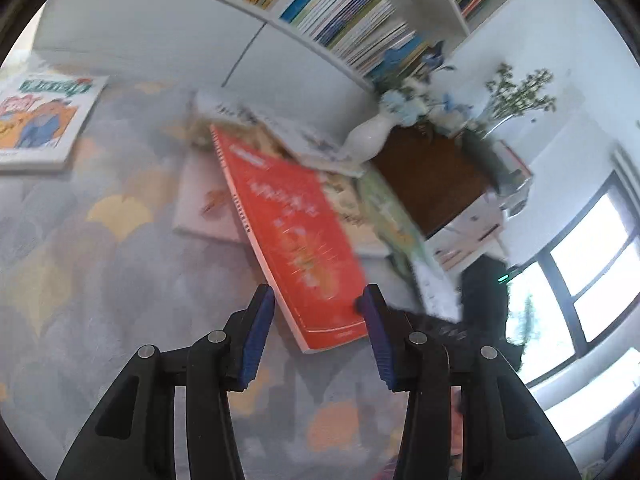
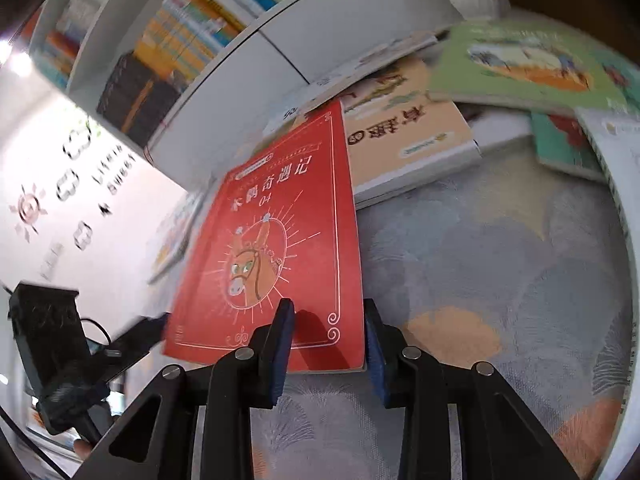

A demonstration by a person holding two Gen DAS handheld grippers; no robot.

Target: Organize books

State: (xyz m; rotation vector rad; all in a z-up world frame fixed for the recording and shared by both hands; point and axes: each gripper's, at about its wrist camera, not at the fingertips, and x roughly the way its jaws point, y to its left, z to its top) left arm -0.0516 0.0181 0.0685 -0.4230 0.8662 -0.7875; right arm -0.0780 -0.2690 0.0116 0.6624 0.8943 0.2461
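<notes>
A red book [image 2: 276,236] with a donkey's head on its cover slants up off the pile, its far end resting on a beige book [image 2: 404,140]. My right gripper [image 2: 326,314] is open at the near right corner: one finger hovers over the cover and throws a shadow on it, the other sits just outside the book's edge. My left gripper [image 1: 316,300] is also open, its fingers straddling the near end of the red book [image 1: 292,232], whose face shows in the gap. The left gripper [image 2: 136,338] shows by the book's left corner.
More picture books lie loose on the patterned carpet [image 2: 500,260]: a green one [image 2: 524,64] and a white one [image 1: 38,120] set apart. Behind them stands a white bookshelf [image 1: 344,16] full of books. A white vase [image 1: 370,134] and a brown stand [image 1: 432,180] sit beside the pile.
</notes>
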